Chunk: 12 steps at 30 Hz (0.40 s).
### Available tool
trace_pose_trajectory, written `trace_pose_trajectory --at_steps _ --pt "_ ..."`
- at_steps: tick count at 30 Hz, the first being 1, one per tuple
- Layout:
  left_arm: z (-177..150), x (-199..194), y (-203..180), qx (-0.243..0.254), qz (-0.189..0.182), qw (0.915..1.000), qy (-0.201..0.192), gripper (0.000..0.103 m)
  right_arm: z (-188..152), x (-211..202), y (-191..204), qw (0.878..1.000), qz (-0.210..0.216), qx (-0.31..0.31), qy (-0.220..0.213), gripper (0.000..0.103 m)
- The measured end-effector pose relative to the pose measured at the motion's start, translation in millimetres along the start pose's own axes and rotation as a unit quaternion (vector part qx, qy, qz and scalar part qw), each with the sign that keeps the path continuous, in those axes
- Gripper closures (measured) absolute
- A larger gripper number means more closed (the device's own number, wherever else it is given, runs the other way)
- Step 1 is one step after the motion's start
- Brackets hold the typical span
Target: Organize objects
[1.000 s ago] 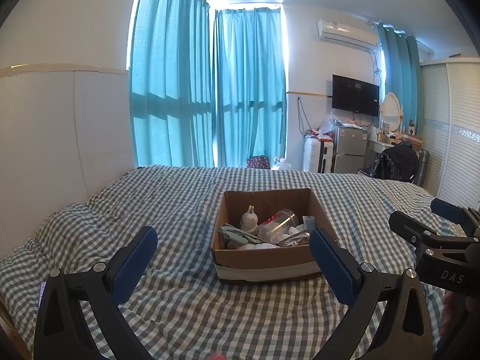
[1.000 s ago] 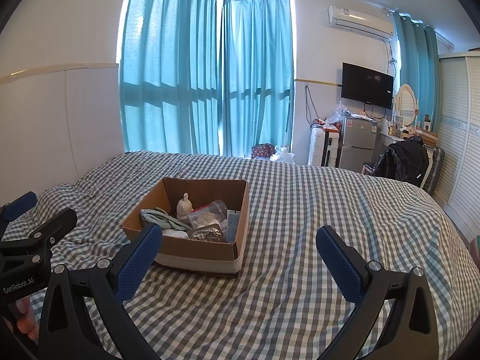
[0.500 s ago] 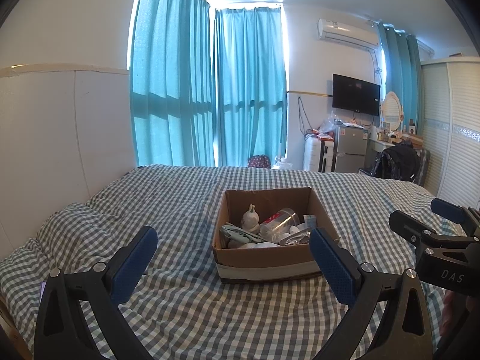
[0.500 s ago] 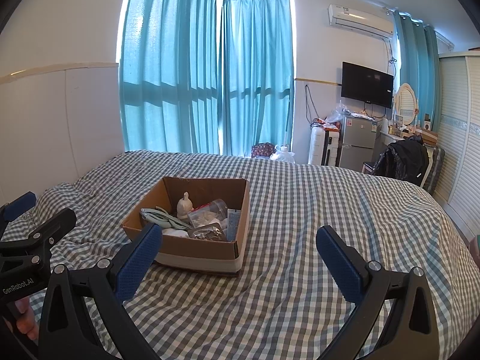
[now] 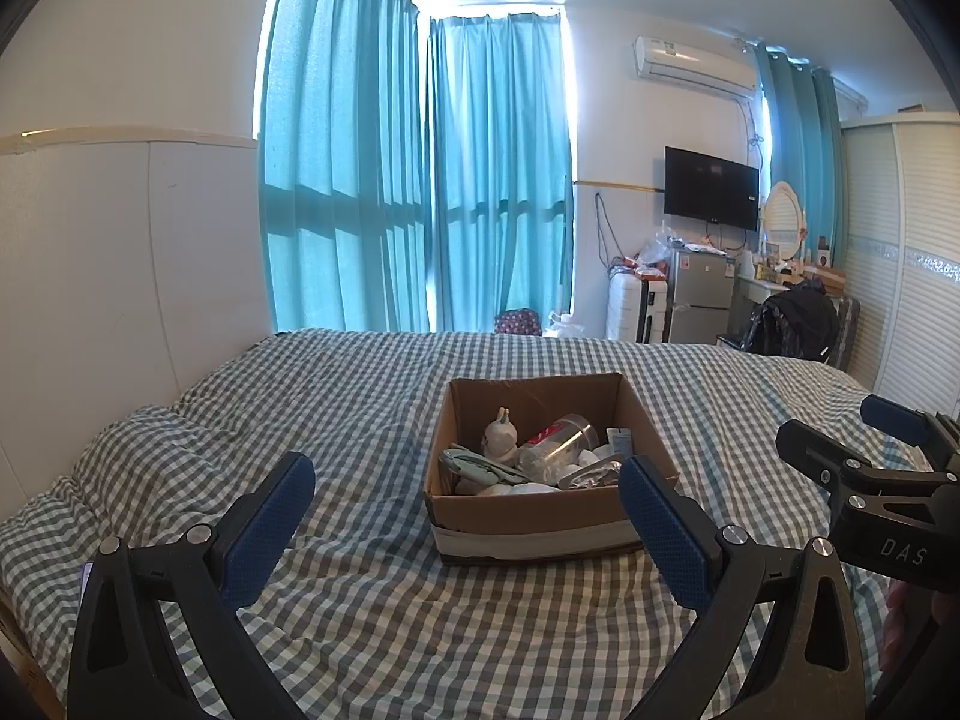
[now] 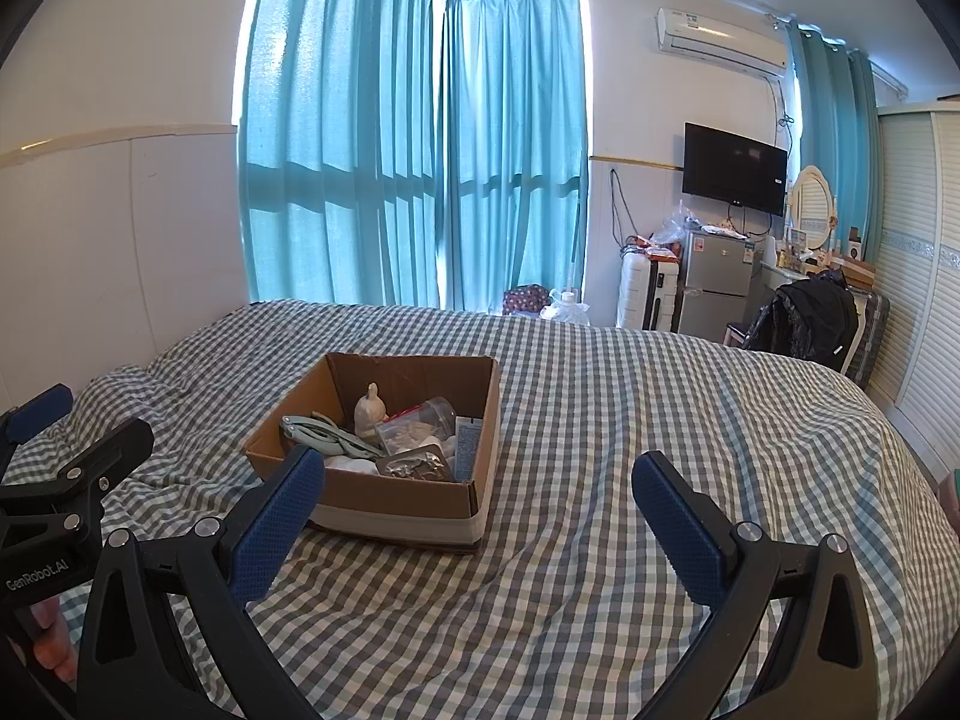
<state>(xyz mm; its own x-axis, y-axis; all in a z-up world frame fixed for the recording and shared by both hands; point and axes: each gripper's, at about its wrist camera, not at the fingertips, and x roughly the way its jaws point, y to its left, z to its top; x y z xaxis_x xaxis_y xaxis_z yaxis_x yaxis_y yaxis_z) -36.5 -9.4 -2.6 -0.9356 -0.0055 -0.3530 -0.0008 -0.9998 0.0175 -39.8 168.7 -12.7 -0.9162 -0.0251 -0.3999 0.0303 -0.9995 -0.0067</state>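
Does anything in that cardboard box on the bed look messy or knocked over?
Yes. In the cardboard box things are jumbled: the clear plastic cup lies on its side, the greenish tongs sprawl across the pile, and a crumpled foil packet sits loose. The small white figurine stands upright. Nothing has spilled onto the checked bedspread.

We can read two words. In the left wrist view, the right gripper (image 5: 888, 450) has the white letters "DAS" on its black body, low at the right side. In the right wrist view, the left gripper (image 6: 66, 426) has "GenRobot.AI" in white on its black body, low at the left side. The tube (image 6: 467, 450) standing in the cardboard box (image 6: 396, 507) has small print on it, but it is too tiny for us to read. The air conditioner (image 6: 717, 39) on the wall has a little mark we cannot make out.
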Motion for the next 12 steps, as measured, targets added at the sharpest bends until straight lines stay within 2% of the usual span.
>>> trace_pose_trajectory --at_steps 12 --pt "-2.6 0.5 0.4 -0.004 0.001 1.0000 0.001 0.000 0.3 -0.4 1.3 1.000 0.000 -0.001 0.003 0.000"
